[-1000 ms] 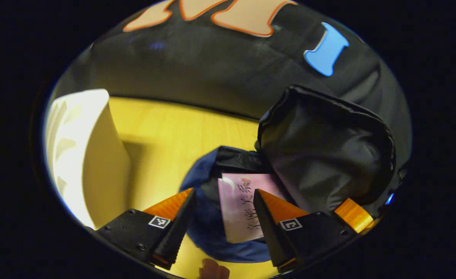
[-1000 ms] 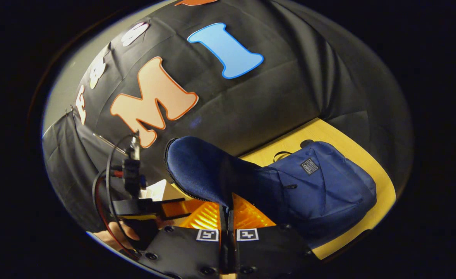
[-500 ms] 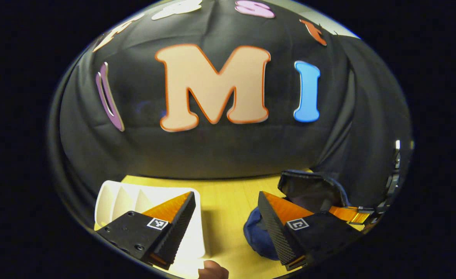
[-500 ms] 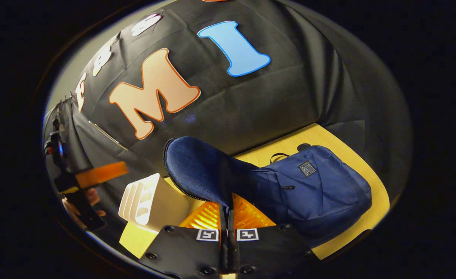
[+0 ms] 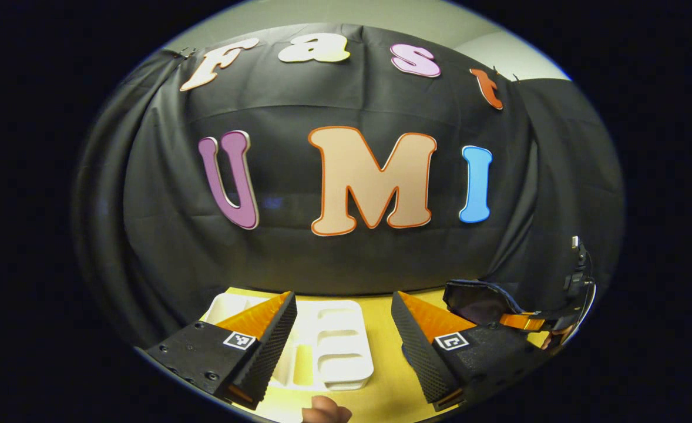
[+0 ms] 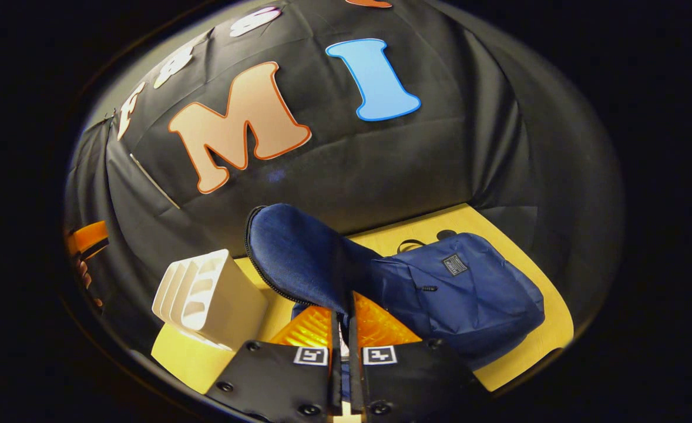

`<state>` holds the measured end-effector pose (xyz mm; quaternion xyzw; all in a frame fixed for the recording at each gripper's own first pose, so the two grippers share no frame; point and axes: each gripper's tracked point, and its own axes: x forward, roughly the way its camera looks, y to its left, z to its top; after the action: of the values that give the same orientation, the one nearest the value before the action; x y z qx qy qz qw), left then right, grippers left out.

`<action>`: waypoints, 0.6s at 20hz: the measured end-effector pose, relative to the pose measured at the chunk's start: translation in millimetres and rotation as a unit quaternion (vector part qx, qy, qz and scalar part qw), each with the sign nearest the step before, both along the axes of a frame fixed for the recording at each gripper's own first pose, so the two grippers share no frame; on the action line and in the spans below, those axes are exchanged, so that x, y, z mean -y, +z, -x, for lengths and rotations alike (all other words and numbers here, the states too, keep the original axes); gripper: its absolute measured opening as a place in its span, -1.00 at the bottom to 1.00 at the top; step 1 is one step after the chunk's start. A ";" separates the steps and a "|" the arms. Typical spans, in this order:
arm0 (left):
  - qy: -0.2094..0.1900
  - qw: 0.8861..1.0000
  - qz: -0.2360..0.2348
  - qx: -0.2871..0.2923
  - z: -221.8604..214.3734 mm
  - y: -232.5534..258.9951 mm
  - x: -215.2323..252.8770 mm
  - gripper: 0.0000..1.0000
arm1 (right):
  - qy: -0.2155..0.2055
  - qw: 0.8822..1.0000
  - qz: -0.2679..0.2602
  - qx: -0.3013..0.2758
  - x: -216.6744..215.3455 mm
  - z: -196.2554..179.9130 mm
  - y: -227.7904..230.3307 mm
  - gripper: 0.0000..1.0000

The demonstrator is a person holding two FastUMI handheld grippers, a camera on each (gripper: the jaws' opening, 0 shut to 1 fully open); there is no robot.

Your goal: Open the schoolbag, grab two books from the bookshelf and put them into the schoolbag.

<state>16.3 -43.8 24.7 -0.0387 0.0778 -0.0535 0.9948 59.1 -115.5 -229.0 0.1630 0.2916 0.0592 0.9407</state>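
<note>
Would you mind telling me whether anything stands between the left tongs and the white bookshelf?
Nothing visible does. The left tongs are open and empty, with the white bookshelf lying straight ahead between the fingers on the yellow table. The schoolbag flap is off to the side.

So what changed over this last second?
The left tool, open and empty, pulled up and away from the bag's mouth, where a book lay inside, and now faces the white bookshelf. The right tool stayed shut on the bag's flap, holding it up.
</note>
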 end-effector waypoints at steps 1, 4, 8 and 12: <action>0.005 1.000 0.001 -0.005 4.2 -4.1 -4.1 0.89 | 0.002 1.000 0.001 -0.003 -1.0 4.7 -1.4 -0.82; 0.013 1.000 0.004 -0.010 9.4 -7.1 -10.6 0.87 | 0.021 1.000 0.010 0.004 -21.5 13.7 8.0 -0.06; 0.013 1.000 0.000 -0.002 8.5 -11.2 -11.6 0.89 | 0.040 0.997 0.057 0.039 -45.1 22.7 33.5 0.99; 0.008 1.000 -0.009 0.015 10.3 0.3 -12.5 0.87 | 0.040 0.991 0.071 0.104 -68.1 21.4 91.8 1.00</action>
<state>6.0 -31.3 25.1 -0.0297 0.0631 -0.0451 0.9965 37.6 -47.5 -137.2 0.0767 0.2017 0.0920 0.9721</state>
